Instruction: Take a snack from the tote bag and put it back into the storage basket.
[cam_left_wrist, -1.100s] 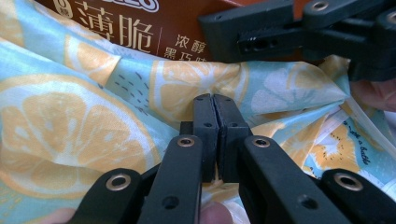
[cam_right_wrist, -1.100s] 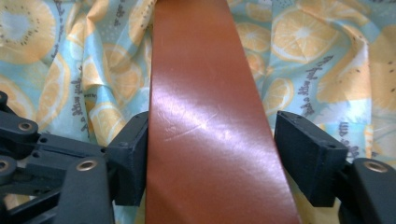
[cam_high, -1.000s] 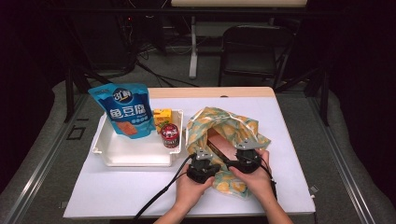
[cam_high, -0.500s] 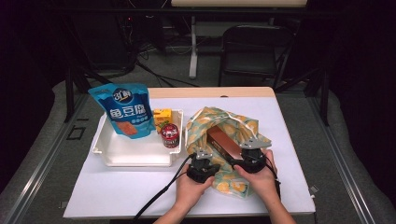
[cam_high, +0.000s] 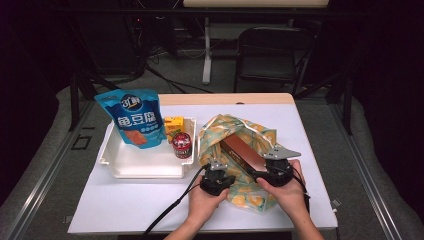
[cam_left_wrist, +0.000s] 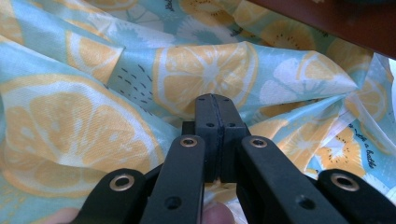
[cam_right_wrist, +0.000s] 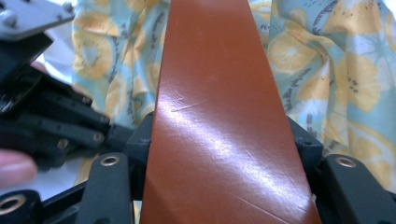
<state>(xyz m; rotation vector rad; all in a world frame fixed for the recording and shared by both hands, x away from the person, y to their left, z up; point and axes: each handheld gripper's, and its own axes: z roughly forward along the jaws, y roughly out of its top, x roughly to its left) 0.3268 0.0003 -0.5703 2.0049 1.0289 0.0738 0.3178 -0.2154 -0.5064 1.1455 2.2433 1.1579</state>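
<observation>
A cloth bag printed with orange slices lies open on the white table. A long glossy brown box sticks out of its mouth at a slant. My right gripper is shut on the box's near end; its jaws have just been closing with the box between them. In the right gripper view the box fills the space between the fingers. My left gripper is shut on the bag's near left edge. In the left gripper view its pads meet against the cloth.
A white tray at the left holds a blue snack pouch, a small yellow carton and a red can. Behind the table stand a black chair and stand legs. Bare tabletop lies in front of the tray.
My right gripper has risen with the brown box, whose top face has turned into view above the bag. Its jaws have narrowed onto the box. The left gripper has stayed put.
</observation>
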